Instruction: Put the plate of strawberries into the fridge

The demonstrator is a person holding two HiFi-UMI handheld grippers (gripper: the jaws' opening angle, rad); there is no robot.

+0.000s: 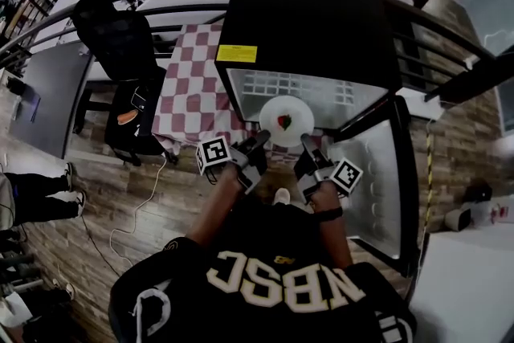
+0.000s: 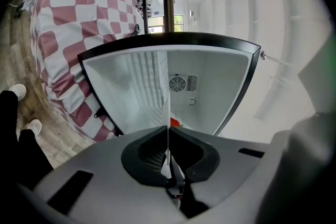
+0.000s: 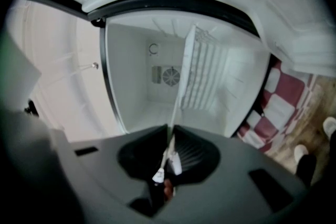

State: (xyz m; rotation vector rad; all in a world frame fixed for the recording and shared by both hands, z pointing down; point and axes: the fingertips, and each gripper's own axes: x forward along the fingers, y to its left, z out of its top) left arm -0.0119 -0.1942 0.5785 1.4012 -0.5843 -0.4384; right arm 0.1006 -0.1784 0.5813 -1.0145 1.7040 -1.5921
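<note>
Round white plate [image 1: 298, 112], red strawberries [image 1: 284, 122], thin rim clamped by left gripper [image 1: 259, 143] and right gripper [image 1: 307, 144]

White round plate [image 1: 299, 110] with red strawberries [image 1: 284, 122] at its centre hovers level mid-frame, right at the mouth of the black-topped fridge [image 1: 313, 28], door open, interior white.

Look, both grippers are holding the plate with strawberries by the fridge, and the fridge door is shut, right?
Not quite: the fridge door is open. It is swung out to the right in the head view, and both gripper views look inside. The rest is right: the left gripper and right gripper each pinch the plate with strawberries by the fridge.
</note>
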